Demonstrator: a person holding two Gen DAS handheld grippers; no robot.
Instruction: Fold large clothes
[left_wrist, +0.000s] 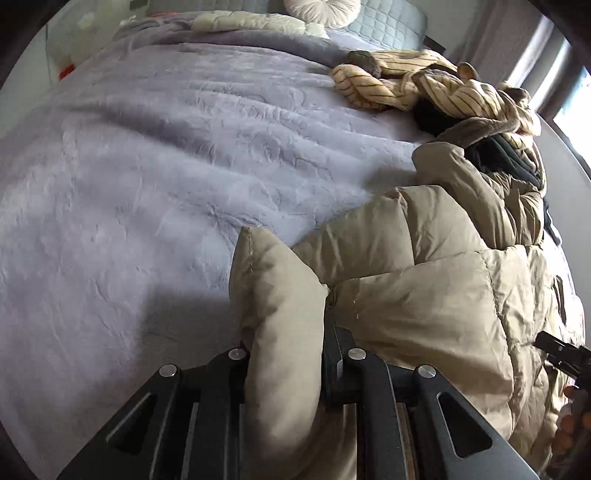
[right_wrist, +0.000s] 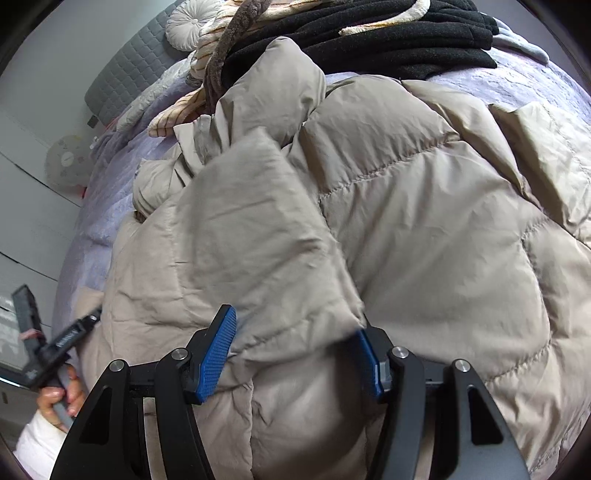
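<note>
A beige puffer jacket (left_wrist: 424, 288) lies on the right side of a bed with a lilac fleece blanket (left_wrist: 147, 166). My left gripper (left_wrist: 284, 354) is shut on a thick padded edge of the jacket, which stands up between the fingers. In the right wrist view the jacket (right_wrist: 406, 221) fills most of the frame. My right gripper (right_wrist: 295, 350) has its blue pads (right_wrist: 218, 354) spread wide, with a fold of the jacket bulging between them; the pads do not visibly squeeze it. The left gripper (right_wrist: 70, 339) shows at the left edge there.
A cream striped fleece garment (left_wrist: 424, 85) and black clothes (right_wrist: 388, 40) are piled beyond the jacket. A round cushion (left_wrist: 321, 9), a quilted grey headboard (right_wrist: 125, 74) and a cream quilt (left_wrist: 251, 22) are at the bed's head. A window (left_wrist: 569, 103) is at right.
</note>
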